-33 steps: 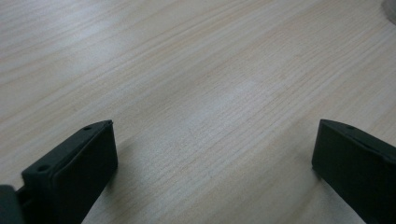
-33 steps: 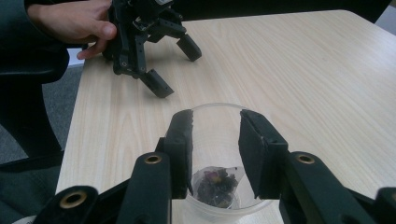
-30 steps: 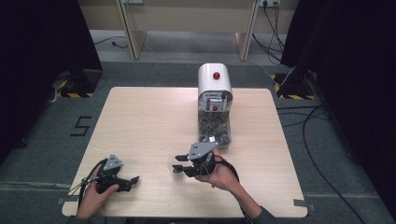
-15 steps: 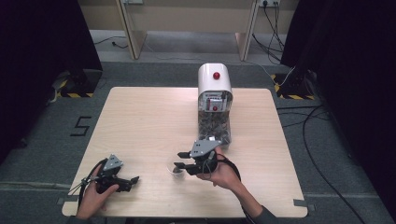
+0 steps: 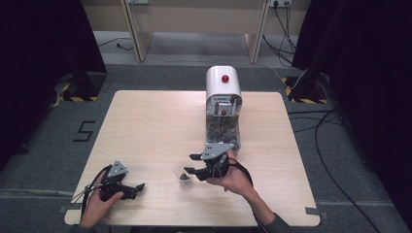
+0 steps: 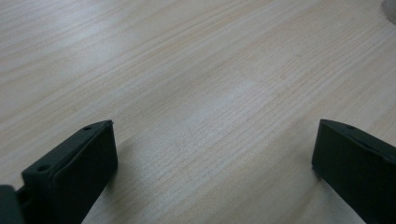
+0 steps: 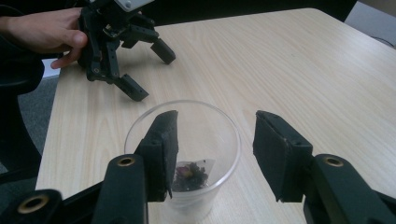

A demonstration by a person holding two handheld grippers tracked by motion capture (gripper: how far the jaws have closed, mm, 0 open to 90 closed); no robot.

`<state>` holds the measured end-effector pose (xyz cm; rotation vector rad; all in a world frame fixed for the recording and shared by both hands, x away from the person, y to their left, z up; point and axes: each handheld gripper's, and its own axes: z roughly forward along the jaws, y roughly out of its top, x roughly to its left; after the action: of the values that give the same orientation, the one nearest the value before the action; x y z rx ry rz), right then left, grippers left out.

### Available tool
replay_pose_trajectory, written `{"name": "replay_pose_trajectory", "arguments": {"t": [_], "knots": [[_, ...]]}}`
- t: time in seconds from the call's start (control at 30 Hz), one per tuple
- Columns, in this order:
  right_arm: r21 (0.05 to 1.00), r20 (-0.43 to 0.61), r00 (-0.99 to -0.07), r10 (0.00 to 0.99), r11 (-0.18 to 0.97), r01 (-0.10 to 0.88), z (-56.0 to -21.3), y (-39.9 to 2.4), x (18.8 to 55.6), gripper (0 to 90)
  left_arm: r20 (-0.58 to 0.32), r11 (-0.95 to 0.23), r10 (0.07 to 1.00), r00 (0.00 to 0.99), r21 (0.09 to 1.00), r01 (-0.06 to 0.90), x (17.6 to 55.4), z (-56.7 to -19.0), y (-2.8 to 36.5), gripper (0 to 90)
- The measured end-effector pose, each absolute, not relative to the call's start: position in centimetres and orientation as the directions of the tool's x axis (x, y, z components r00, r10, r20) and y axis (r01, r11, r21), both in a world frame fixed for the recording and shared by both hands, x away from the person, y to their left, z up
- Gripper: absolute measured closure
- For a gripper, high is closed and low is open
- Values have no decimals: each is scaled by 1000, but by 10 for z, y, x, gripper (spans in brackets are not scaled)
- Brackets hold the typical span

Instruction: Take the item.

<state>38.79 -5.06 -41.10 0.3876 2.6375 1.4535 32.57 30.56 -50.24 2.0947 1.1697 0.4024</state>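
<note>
The table is pale wood-grain laminate with a smooth, faintly sheened finish. The cup is clear, thin, glossy plastic; the dried flower bits in it look dark, rough and matt. The right hand-held gripper has matt black plastic jaws with brass-coloured rivets. The dispenser has a glossy white plastic hood over a transparent body. The floor is grey, rough carpet.

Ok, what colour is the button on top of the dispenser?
Red, on the white dispenser; the button shows best in the high view.
</note>
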Motion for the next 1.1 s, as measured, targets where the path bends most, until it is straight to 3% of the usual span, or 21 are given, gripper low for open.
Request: {"name": "replay_pose_trajectory", "arguments": {"t": [1.1], "knots": [[851, 46, -916, 398, 464, 245, -408, -104, 394, 491, -62, -353, 836, 545, 700, 621, 326, -502, 306, 0]]}}
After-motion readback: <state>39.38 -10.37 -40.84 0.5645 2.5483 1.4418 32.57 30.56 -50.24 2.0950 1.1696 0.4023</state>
